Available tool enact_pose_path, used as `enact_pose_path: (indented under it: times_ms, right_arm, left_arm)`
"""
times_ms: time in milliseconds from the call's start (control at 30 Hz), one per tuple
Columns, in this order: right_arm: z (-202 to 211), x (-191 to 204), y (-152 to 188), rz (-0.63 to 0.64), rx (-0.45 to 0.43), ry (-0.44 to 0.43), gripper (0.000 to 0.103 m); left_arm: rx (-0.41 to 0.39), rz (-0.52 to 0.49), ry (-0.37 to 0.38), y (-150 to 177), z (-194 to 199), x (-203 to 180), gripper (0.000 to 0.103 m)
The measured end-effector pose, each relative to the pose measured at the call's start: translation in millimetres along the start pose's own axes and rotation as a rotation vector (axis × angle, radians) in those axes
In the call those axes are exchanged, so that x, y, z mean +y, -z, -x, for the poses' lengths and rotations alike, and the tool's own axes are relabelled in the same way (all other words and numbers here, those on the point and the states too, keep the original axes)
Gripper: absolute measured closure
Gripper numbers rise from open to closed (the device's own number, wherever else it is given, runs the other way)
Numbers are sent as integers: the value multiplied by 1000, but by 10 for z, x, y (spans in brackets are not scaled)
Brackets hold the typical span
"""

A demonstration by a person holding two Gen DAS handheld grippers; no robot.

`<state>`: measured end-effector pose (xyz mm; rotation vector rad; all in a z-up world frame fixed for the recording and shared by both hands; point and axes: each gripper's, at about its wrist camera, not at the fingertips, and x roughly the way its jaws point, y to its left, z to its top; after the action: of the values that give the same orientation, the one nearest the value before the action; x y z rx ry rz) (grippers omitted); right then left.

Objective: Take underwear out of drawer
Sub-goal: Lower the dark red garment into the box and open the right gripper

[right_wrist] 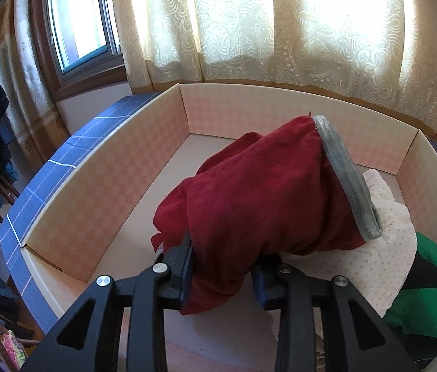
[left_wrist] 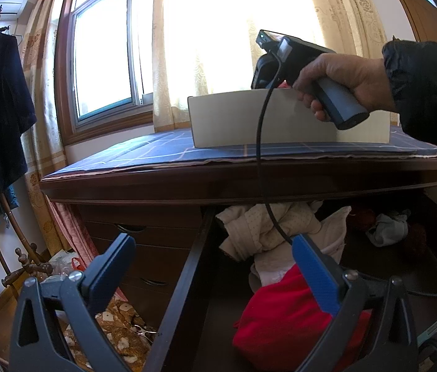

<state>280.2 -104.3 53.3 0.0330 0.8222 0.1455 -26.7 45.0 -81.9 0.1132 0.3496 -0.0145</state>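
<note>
Right wrist: right gripper [right_wrist: 223, 274] clamped on dark red underwear with grey waistband [right_wrist: 258, 192], over pale cardboard box [right_wrist: 100, 186]. Left gripper [left_wrist: 215, 266] jaws apart above open dark wooden drawer [left_wrist: 187, 279].

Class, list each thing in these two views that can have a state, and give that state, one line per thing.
Drawer: pulled open, clothes inside.
Left gripper: open, empty, above the drawer.
Right gripper: shut on the dark red underwear, over the box.
Box: open-topped, on the dresser, holding a cream dotted garment and a green garment.
Window: curtain drawn aside; open or closed unclear.
</note>
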Motion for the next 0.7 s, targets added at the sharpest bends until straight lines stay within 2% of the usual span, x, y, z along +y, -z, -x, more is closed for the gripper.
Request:
enact_pose_path:
  times_ms: [67,300,400,433,467,567,700]
  right_arm:
    - [7,9,2,4,4,3,60]
    - [-4,22,6,-22,43,-42,48]
    - [17,61,19,-1,51,-64,33]
    - [18,64,29,-1,52,-70,23]
    - [21,67,55,-2,54,-84,20]
    - [119,27,73,-3,7,-77,20]
    - [377,-63,89,-16,-59,-129,20]
  left_arm:
    - [0,0,0,0,0,0,0]
    - [1,0,-1,1,-1,0,0]
    - [1,2,0,5,2,0,0]
    - [1,1,0,5,2,-2,0]
    - [2,0,0,5,2,-1,0]
    - [-1,-1,-1,7,5,2,0]
    - [-3,-2,-4,13,14,6,0]
